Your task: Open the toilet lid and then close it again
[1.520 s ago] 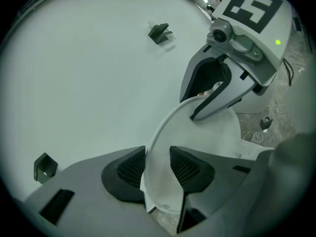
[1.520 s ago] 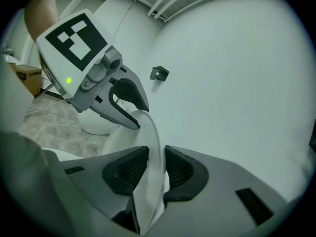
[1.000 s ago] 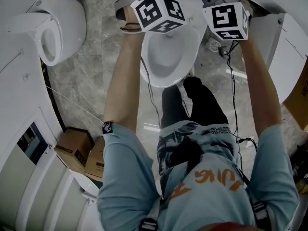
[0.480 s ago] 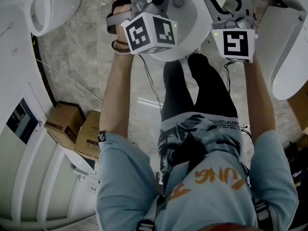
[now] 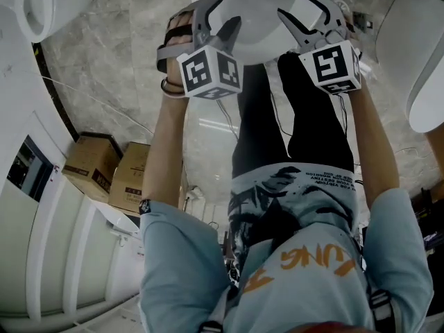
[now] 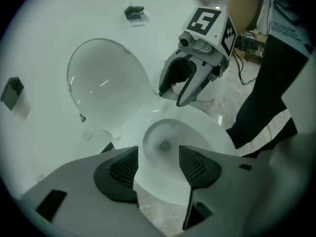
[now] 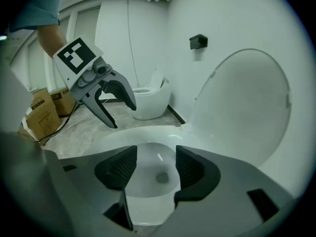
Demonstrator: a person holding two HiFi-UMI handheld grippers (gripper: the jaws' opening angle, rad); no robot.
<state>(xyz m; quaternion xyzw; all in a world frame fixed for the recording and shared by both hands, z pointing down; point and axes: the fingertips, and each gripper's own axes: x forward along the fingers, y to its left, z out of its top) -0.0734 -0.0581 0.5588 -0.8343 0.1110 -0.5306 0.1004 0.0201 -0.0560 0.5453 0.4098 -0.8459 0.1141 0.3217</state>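
While lid [image 6: 106,83] upright, jaws above rim [image 6: 212,132]

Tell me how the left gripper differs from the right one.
In the head view, the left gripper hangs over the left of the bowl, the right gripper over its right. The left gripper tilts down more steeply than the right gripper. Their marker cubes differ in pattern. Shared: both jaws have just been opening, stand apart, and hold nothing.
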